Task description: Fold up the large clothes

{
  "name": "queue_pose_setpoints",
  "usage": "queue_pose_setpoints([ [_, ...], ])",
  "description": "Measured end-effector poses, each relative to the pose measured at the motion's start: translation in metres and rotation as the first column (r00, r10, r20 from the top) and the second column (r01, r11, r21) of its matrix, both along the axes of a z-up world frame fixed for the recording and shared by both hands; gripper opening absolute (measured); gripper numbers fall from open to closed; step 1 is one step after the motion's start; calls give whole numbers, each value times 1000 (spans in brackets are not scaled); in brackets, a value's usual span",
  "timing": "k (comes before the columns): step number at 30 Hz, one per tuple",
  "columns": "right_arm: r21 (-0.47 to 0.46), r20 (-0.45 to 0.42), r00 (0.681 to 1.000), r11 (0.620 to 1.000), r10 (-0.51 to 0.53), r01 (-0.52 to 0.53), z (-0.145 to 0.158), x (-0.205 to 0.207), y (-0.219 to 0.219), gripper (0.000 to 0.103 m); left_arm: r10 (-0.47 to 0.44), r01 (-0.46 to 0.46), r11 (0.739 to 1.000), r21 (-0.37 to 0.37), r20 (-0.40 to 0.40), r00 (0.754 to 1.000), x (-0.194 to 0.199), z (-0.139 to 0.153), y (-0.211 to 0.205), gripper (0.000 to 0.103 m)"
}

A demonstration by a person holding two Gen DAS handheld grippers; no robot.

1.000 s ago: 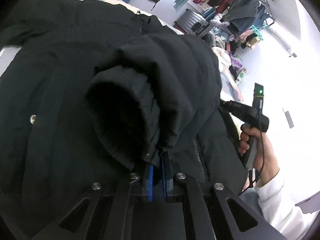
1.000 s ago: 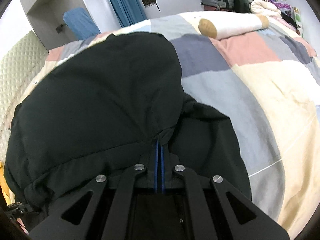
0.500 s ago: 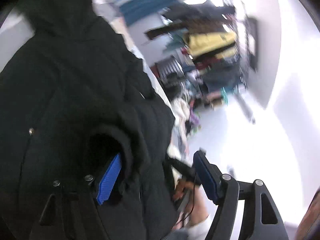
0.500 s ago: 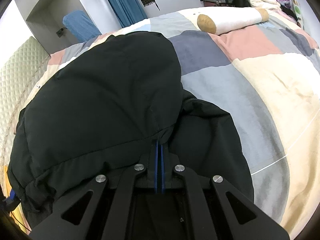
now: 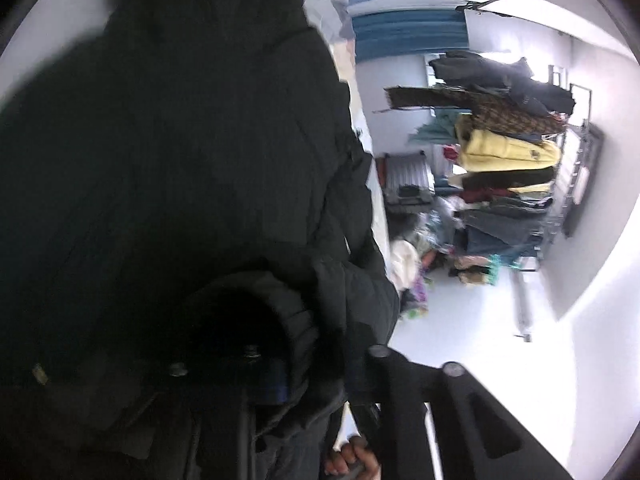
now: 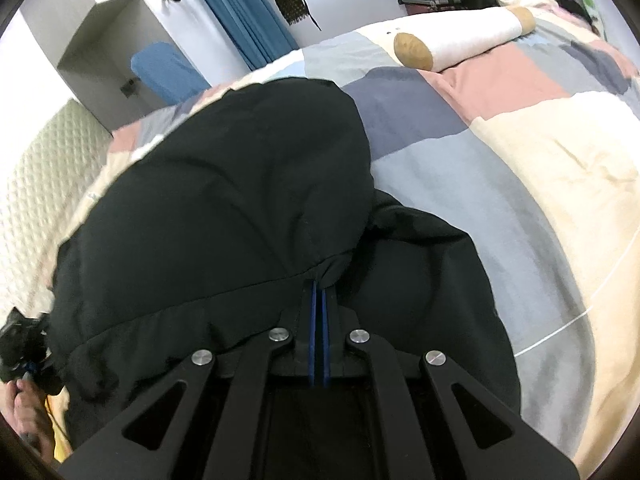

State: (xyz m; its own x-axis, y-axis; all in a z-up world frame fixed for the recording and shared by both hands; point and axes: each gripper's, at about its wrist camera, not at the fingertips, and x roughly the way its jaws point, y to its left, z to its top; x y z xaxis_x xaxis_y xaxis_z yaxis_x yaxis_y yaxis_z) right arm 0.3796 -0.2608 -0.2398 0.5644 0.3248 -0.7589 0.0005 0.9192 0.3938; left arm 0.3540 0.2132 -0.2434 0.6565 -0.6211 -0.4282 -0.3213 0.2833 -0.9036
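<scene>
A black padded coat (image 6: 224,200) lies spread across a patchwork bedcover (image 6: 500,168), its hood reaching toward 12 o'clock in the right wrist view and its bulk filling the frame from the centre out to 9 o'clock. The right gripper (image 6: 319,292) is clenched on a pinch of the coat's fabric where the hood meets the body, its blue pads pressed together with a tuck of black cloth caught at their tips. Beyond the coat, at 1 o'clock, a white bolster pillow (image 6: 460,44) with tan ends rests on the bedcover; a blue curtain (image 6: 248,20) hangs at 12 o'clock, and a quilted headboard (image 6: 36,184) rises at 9 o'clock. At the 8 o'clock edge a hand (image 6: 24,412) grips a dark handle.

Seen from the left wrist, the same coat fills the frame from 7 to 12 o'clock, dark and blurred. A sleeve cuff (image 5: 256,320) gapes at 6 o'clock, folded up over the coat's body. The left gripper (image 5: 316,380) sits right at that cuff with its jaws closing: one blue pad (image 5: 276,382) shows against the cuff's rim, the other finger's black frame stands to the 5 o'clock side, and the cuff's edge lies between them; the blur hides whether the pads press on it yet. A hand (image 5: 352,460) shows at the bottom edge. A rack of hanging clothes (image 5: 508,152) crowds the room at 2 to 3 o'clock, with a grey suitcase (image 5: 408,176) near it.
</scene>
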Motion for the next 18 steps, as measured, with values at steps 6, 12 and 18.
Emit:
queue_pose_setpoints([
  [6,22,91,993,997,71,-74,21,3,27,2,-43,5,966,260,141,989,46,95,19,8],
  [12,-54,199,969,989,147,-139,34,8,66,2,-175,-6,815,580,254,951,77,157,14,8],
  [18,-164,146,970,972,194,-169,13,11,96,2,-209,38,667,744,138,968,87,107,11,8],
])
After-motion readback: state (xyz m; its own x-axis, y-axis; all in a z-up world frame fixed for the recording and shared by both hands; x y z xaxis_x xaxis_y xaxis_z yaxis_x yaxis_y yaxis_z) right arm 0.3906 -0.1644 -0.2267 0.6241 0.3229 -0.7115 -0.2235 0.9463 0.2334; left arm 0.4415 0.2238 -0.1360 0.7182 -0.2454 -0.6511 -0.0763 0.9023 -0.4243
